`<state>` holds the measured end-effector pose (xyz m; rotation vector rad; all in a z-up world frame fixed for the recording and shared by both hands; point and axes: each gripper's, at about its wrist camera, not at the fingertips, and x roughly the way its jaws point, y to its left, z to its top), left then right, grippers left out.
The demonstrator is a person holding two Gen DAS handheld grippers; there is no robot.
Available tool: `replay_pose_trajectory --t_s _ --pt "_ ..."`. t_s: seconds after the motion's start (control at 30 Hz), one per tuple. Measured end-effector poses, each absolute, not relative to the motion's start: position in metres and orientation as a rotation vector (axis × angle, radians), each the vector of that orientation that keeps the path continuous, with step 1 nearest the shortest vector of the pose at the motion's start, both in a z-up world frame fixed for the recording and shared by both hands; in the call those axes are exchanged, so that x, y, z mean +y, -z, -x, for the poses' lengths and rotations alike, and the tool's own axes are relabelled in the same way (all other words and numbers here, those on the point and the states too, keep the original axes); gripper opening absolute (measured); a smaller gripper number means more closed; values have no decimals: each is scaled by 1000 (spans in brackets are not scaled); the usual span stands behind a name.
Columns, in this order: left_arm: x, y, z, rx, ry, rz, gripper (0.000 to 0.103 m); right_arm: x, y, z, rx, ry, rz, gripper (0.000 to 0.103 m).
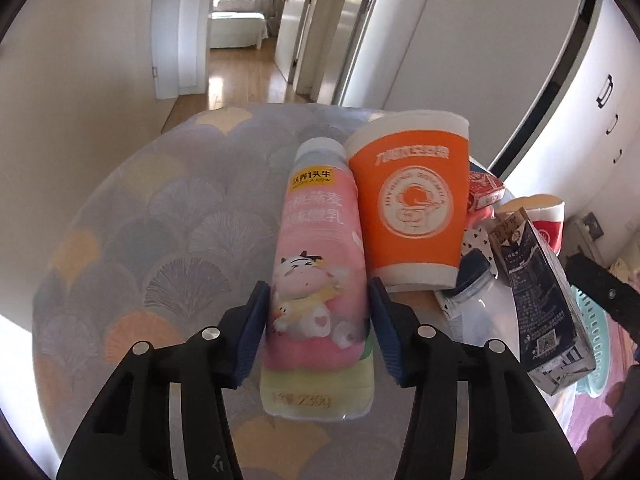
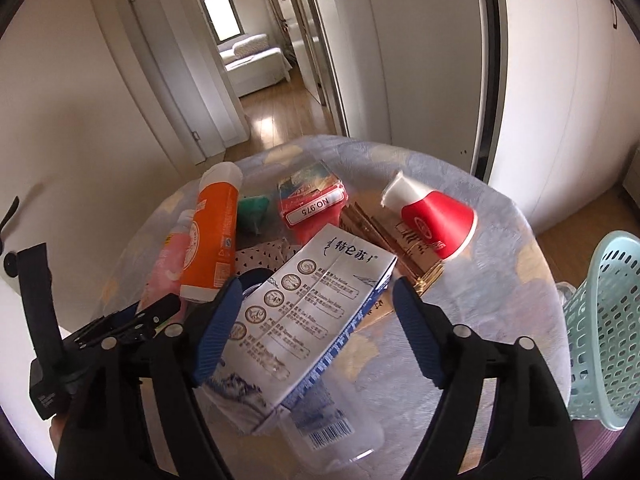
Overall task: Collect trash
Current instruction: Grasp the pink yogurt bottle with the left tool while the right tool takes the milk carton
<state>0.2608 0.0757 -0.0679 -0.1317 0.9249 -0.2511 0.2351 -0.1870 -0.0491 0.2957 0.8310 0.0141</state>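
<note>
My left gripper (image 1: 318, 326) is shut on a pink yogurt bottle (image 1: 316, 280) that lies on the round table (image 1: 168, 216) beside an orange paper cup (image 1: 412, 200). My right gripper (image 2: 318, 328) is open around a blue-and-white milk carton (image 2: 312, 312); its left pad touches the carton, its right pad stands apart. The carton also shows in the left wrist view (image 1: 548, 312). A red paper cup (image 2: 436, 220) lies on its side at the far right of the table. The orange cup (image 2: 212, 236) and pink bottle (image 2: 168, 260) show at the left in the right wrist view.
A teal perforated basket (image 2: 604, 328) hangs at the table's right edge. A red card box (image 2: 316, 208), a brown flat box (image 2: 400, 252), a green item (image 2: 252, 208) and dotted paper (image 2: 260, 256) lie mid-table. A clear plastic cup (image 2: 336, 436) sits under the carton.
</note>
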Motion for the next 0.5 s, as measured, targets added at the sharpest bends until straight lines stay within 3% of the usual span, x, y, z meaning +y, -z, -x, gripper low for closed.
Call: replay_pose_trajectory --t_s 0.5 --pt "63 63 -258 878 189 65 47 -178 75 -263 954 -29 -350 78"
